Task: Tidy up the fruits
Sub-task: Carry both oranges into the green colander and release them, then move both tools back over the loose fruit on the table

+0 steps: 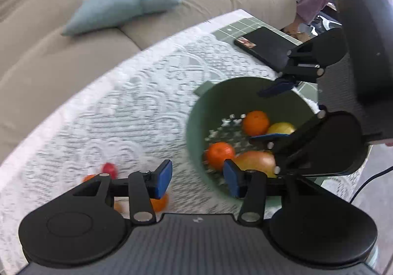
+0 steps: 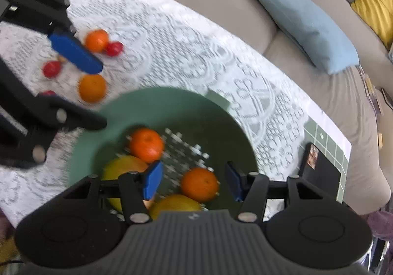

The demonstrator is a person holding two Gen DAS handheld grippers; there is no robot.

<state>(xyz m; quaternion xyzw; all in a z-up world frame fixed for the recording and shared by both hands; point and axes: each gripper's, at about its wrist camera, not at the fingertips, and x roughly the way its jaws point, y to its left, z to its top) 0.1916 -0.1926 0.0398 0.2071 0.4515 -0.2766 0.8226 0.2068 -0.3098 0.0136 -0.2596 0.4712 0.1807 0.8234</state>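
Bowl: green colander (image 2: 172, 108) holds two oranges (image 2: 146, 144), two yellow fruits (image 2: 124, 167)
Left: oranges (image 2: 92, 88), small red fruits (image 2: 113, 48) on tablecloth (image 2: 196, 54)
Fingers: left gripper (image 1: 196, 178), right gripper (image 2: 194, 180) both spread, empty

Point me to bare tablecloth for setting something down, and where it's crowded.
Free: the lace tablecloth between the green colander and the sofa edge, toward the blue pillow. Crowded: loose oranges and small red fruits beside the left gripper; a black book lies by the colander; the right gripper hangs open over the colander.
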